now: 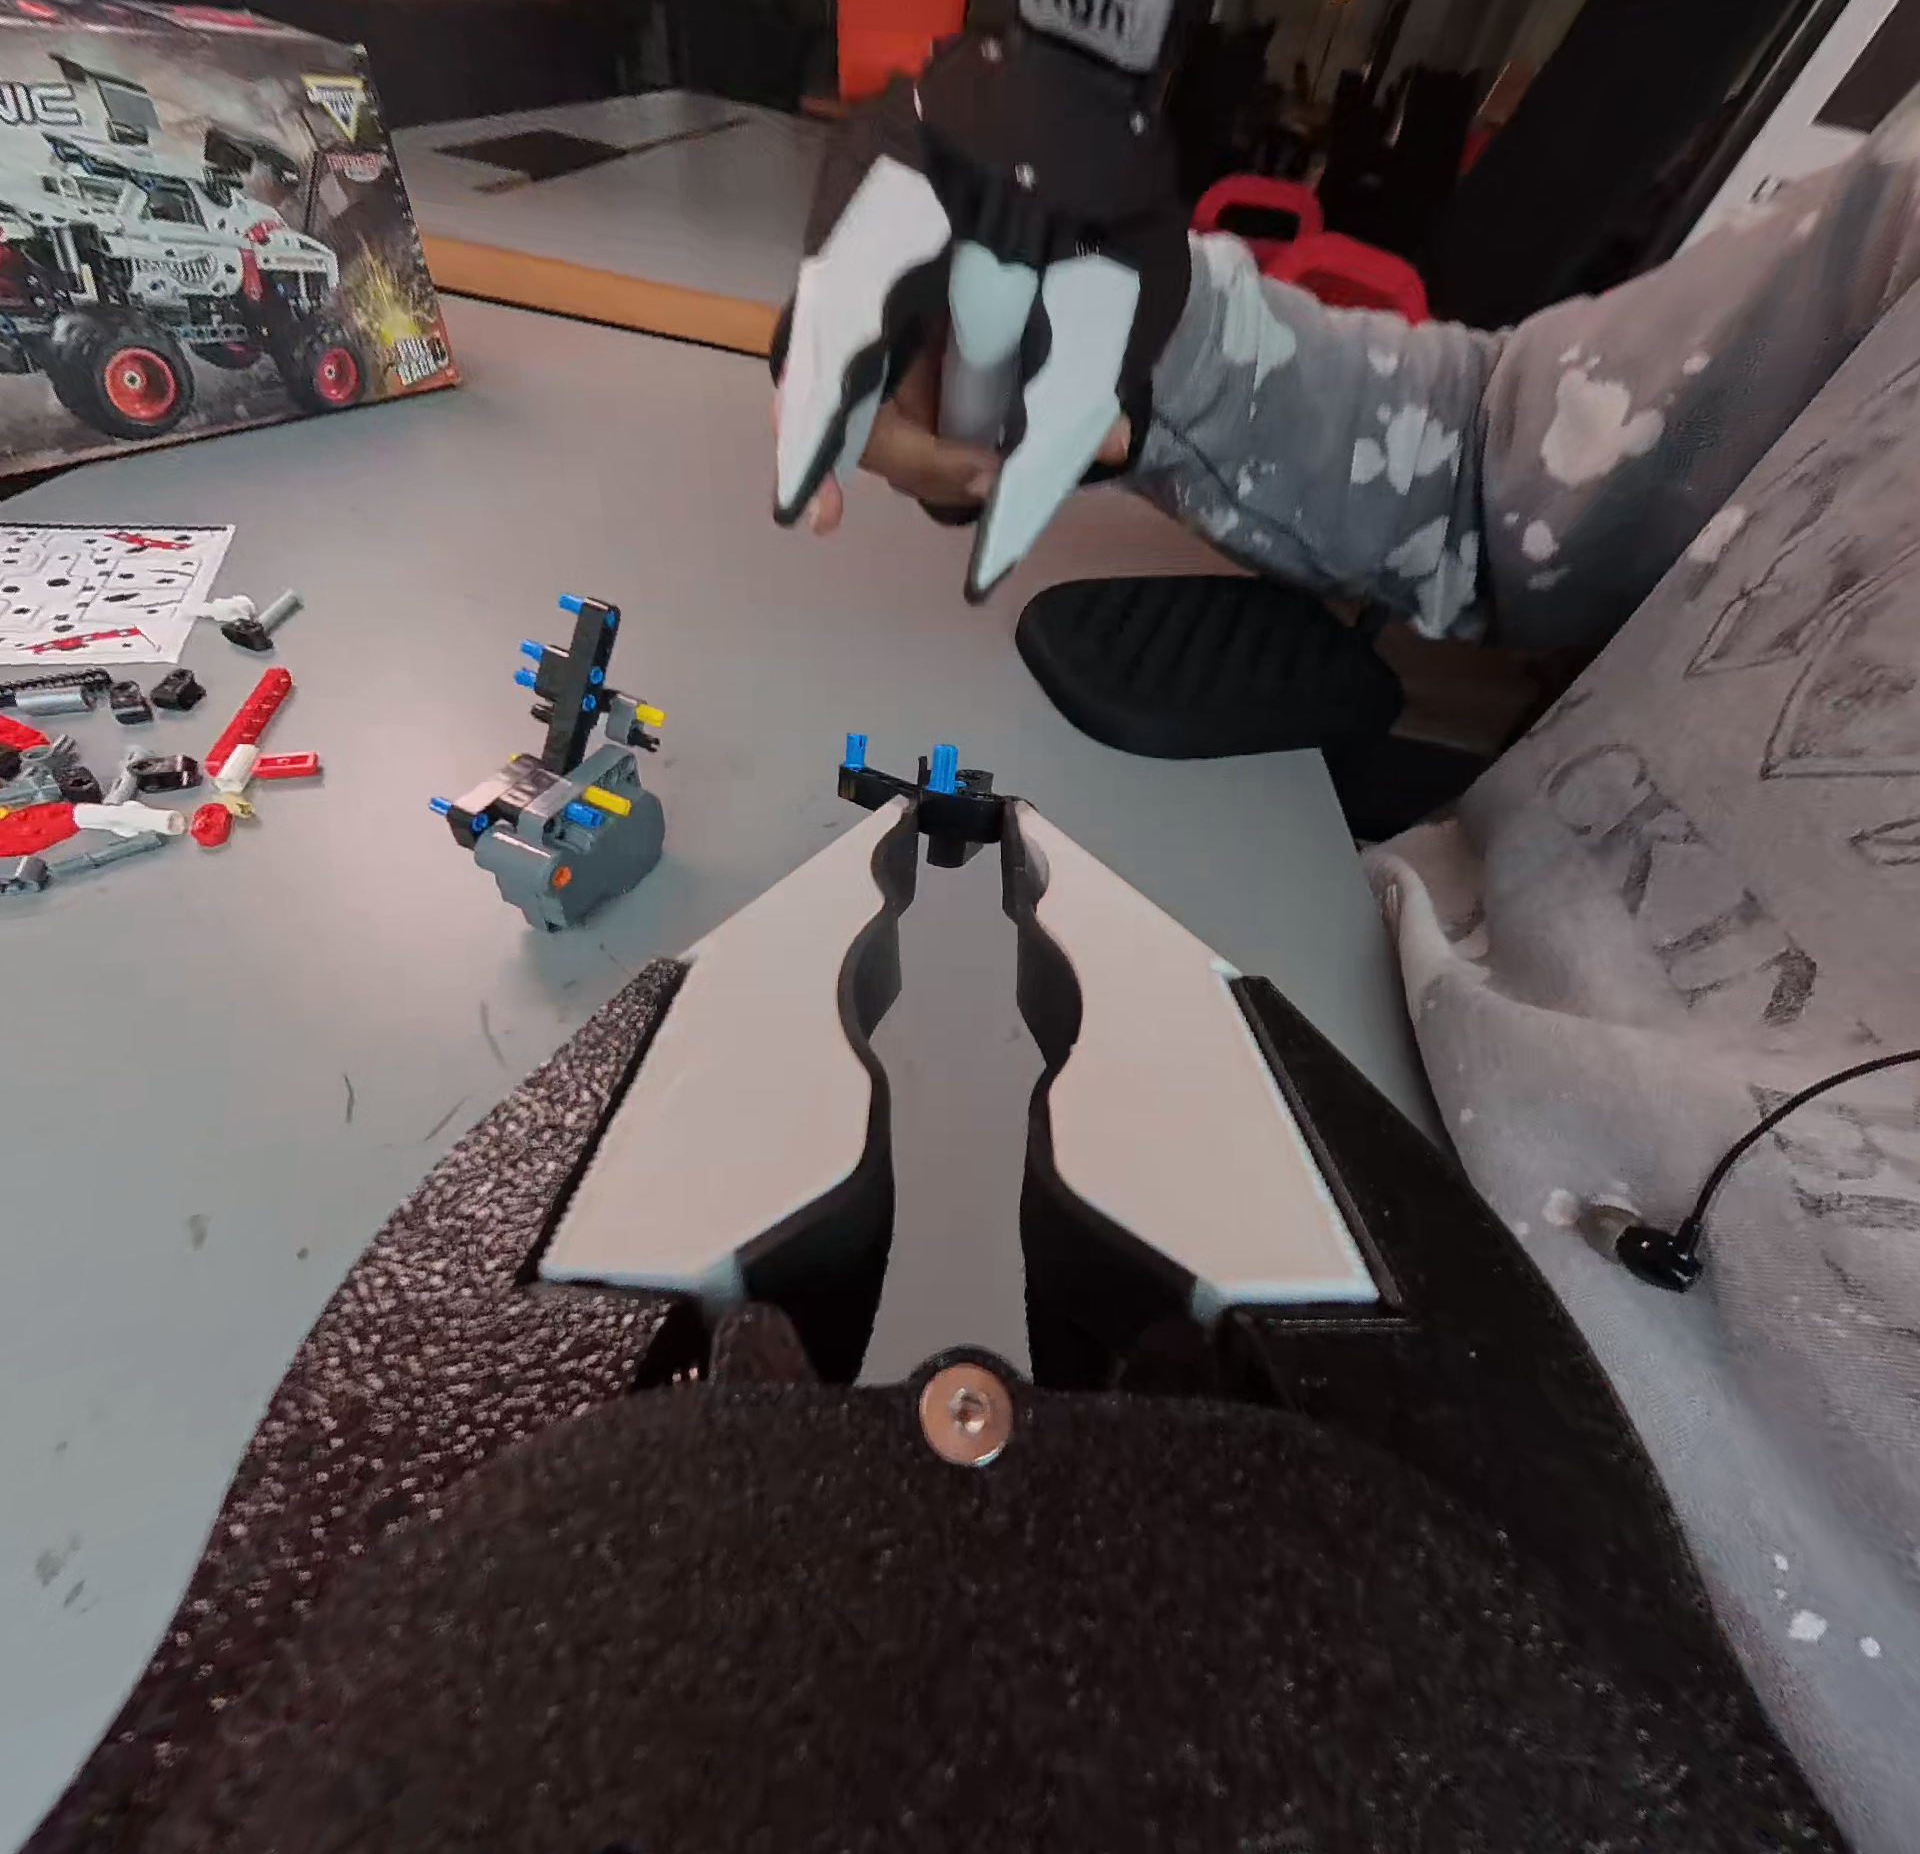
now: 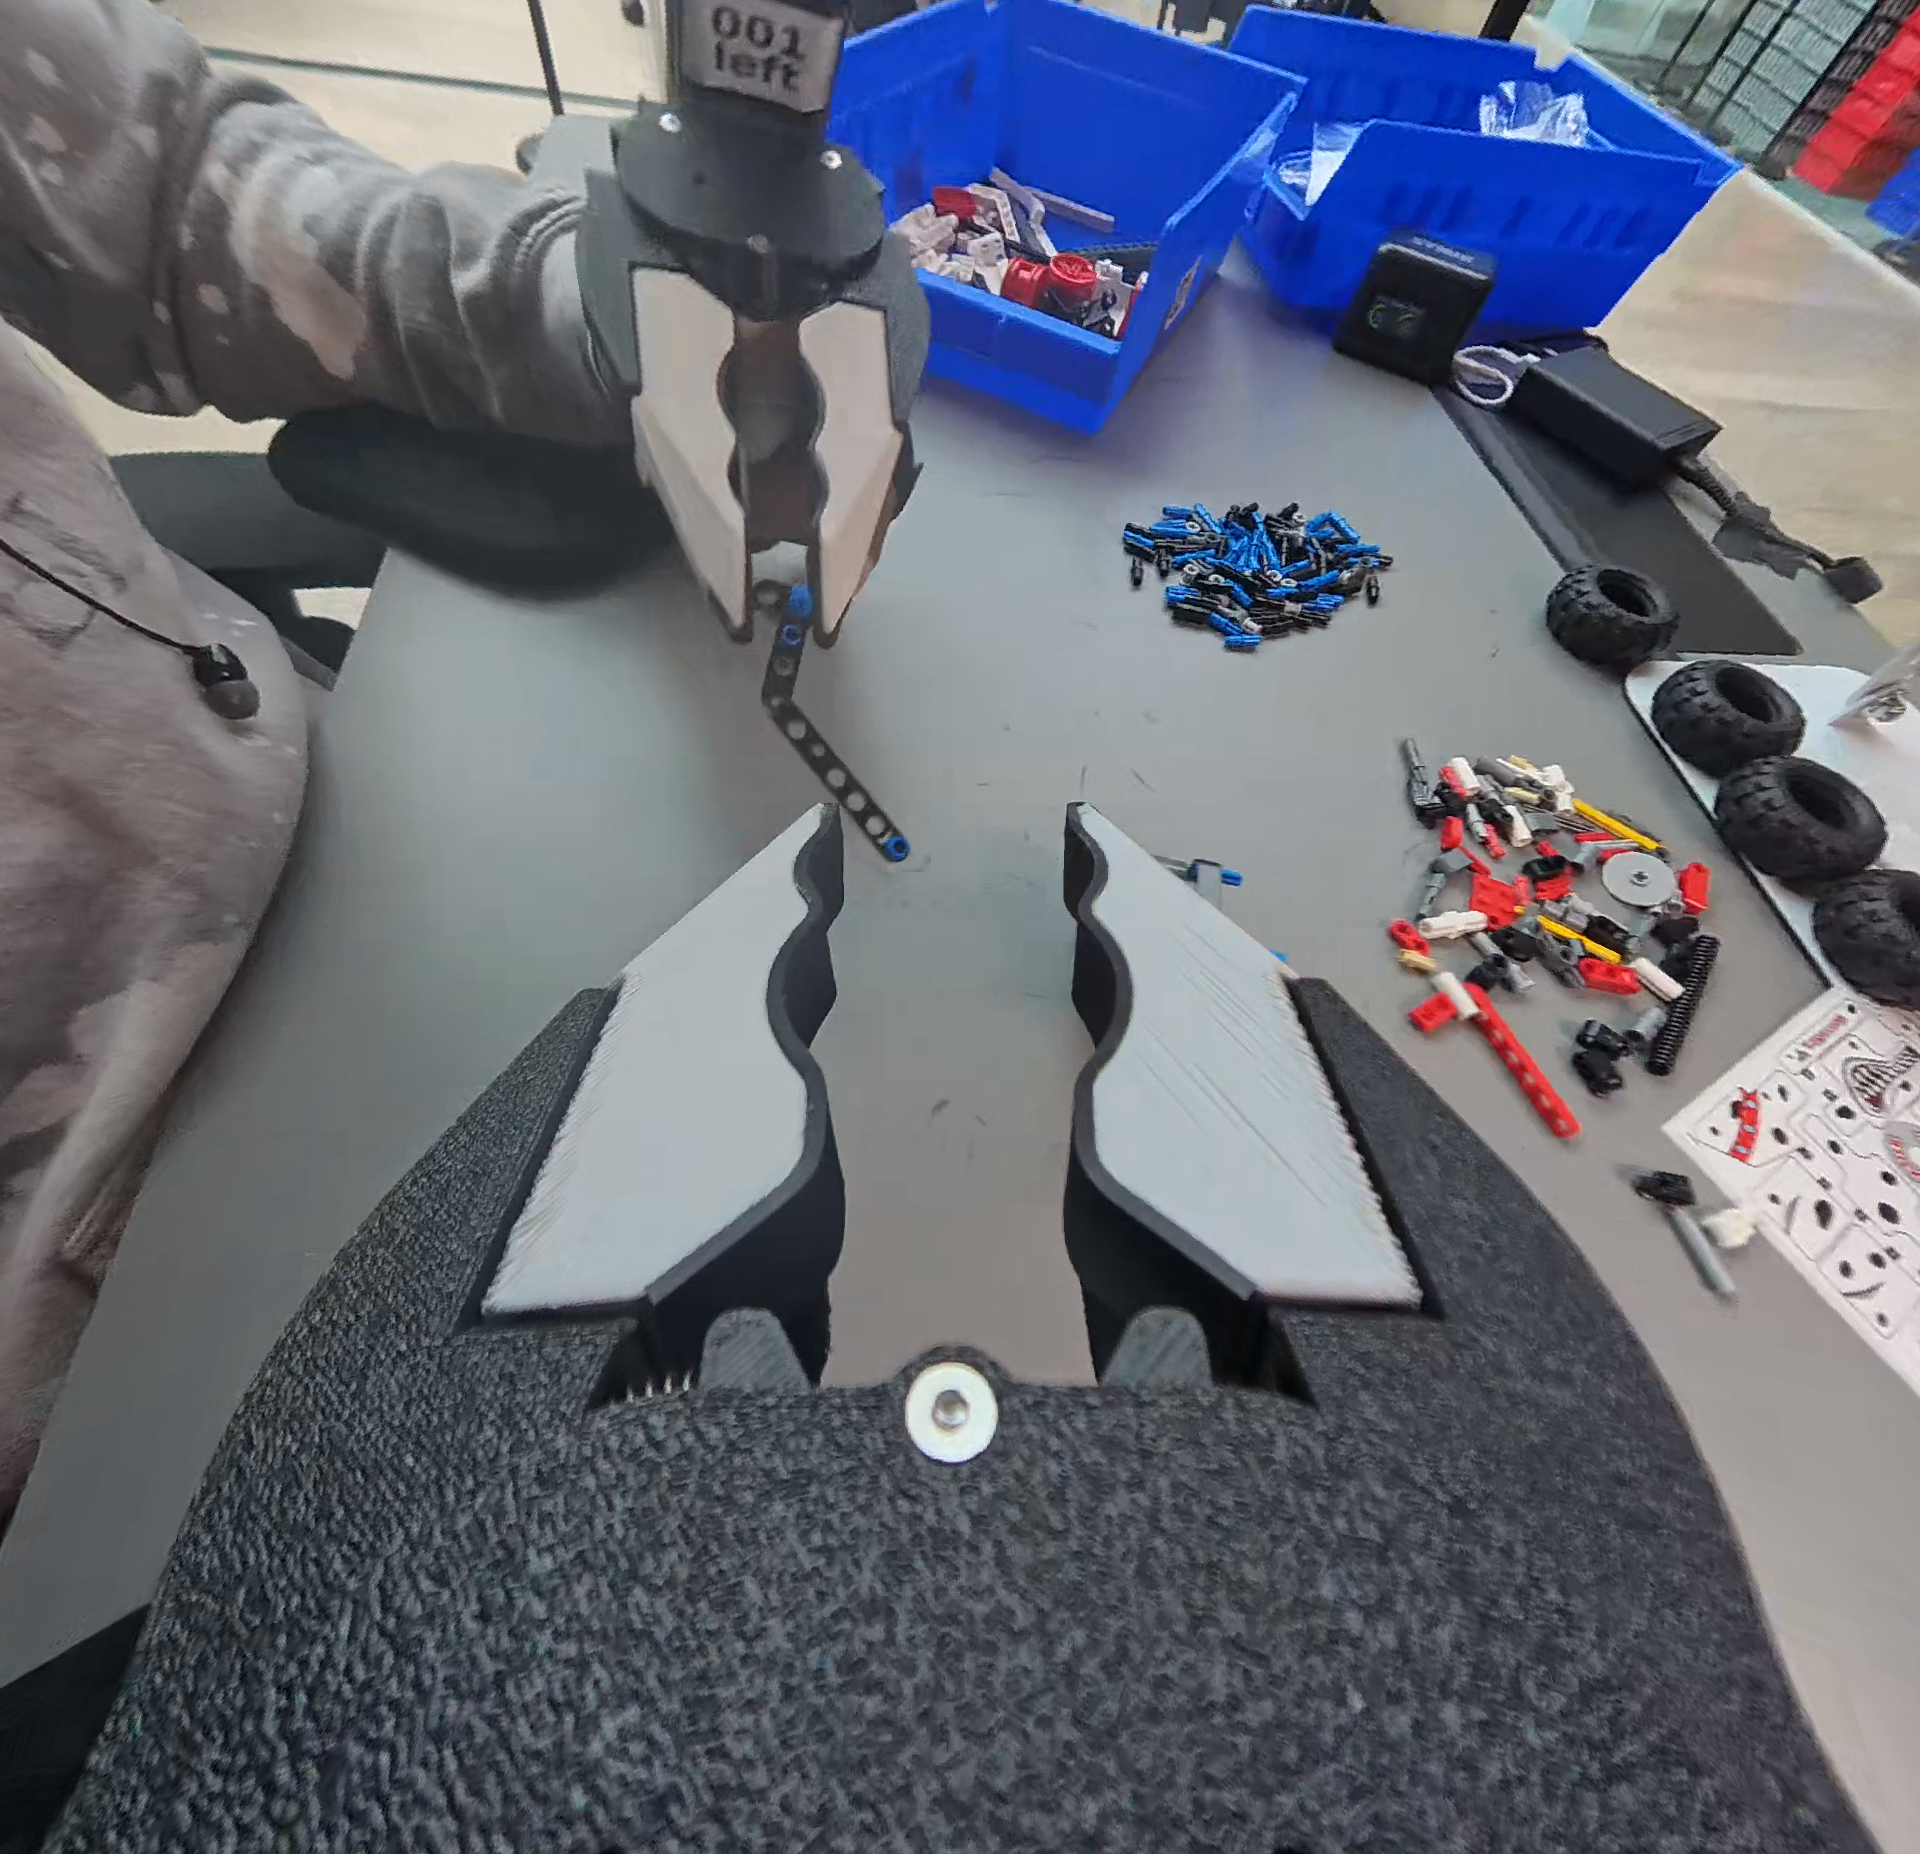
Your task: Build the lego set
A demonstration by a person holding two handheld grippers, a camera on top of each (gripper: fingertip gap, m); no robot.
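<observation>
My left gripper [image 1: 956,812] is shut on one end of a black angled beam [image 1: 935,791] with blue pins, held above the grey table [image 1: 312,1077]. In the right wrist view the left gripper [image 2: 782,628] points down and the beam [image 2: 821,755] hangs from it toward my right gripper. My right gripper [image 2: 951,828] is open and empty, just right of the beam's lower end. It also shows in the left wrist view [image 1: 883,552], raised above the table. A grey and black part-built assembly [image 1: 566,786] with blue and yellow pins stands on the table to the left.
The set's box [image 1: 187,235] stands at the far left, with a sticker sheet [image 1: 94,589] and loose red, black and grey parts [image 1: 135,765]. Two blue bins [image 2: 1049,350], a pile of blue and black pins [image 2: 1257,578], several black tyres [image 2: 1725,713], more loose parts [image 2: 1548,911], a black device [image 2: 1413,298]. The gap from one gripper's tips to the other's is roughly 9 cm.
</observation>
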